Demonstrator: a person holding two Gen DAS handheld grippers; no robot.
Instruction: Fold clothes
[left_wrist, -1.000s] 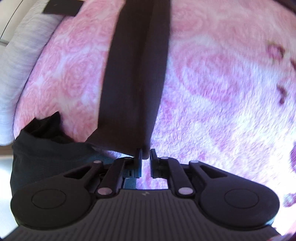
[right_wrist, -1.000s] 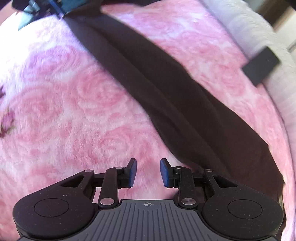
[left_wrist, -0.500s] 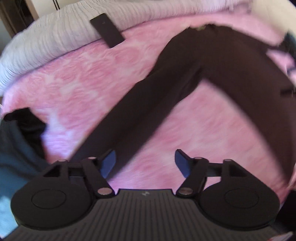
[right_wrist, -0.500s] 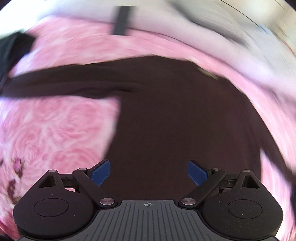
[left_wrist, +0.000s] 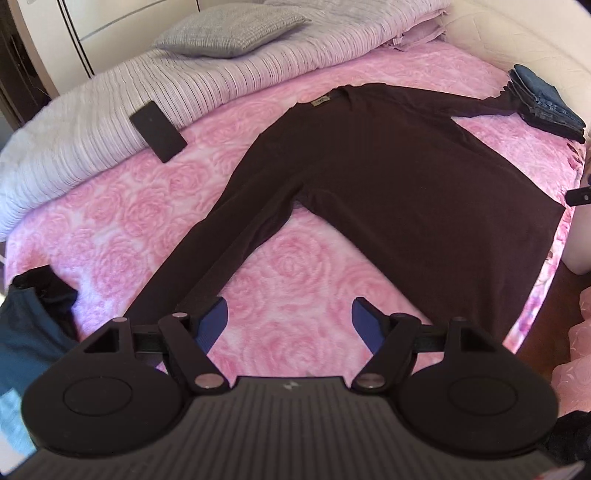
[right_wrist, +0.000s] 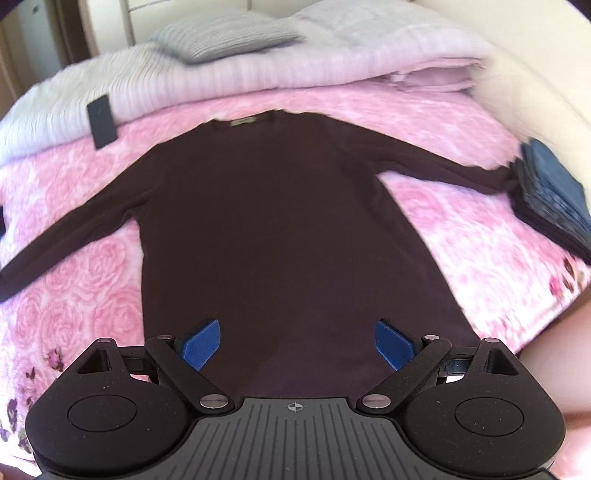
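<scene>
A: Two grippers, both with jaws spread wide and holding nothing. A second ago the left gripper was pinched on the cuff of the sweater; the right gripper stood part open low over the blanket beside a sleeve. Both now sit high and back, at the hem end.

B: And the sweater itself?

A: One dark long-sleeved sweater, flat on the pink blanket, collar label toward the pillow, hem toward the grippers. Both sleeves are drawn out to the sides. Judgement: the spreading looks finished, and no fold shows in it.

B: Edges, taking the sweater as the landmark?

A: Left sleeve runs out and down to a cuff close under the left gripper. Right sleeve runs out until its cuff touches a stack of folded jeans. Hem lies just under the right gripper, near the bed's edge.

B: Other items?

A: One phone beyond the left shoulder, well clear. One pile of dark clothes past the left cuff, at the blanket's edge.

B: Open room?

A: Bare blanket on both sides of the body, below each sleeve, enough to carry a sleeve inward. Tightest spot: the right cuff against the jeans, which could be dragged along.
</scene>
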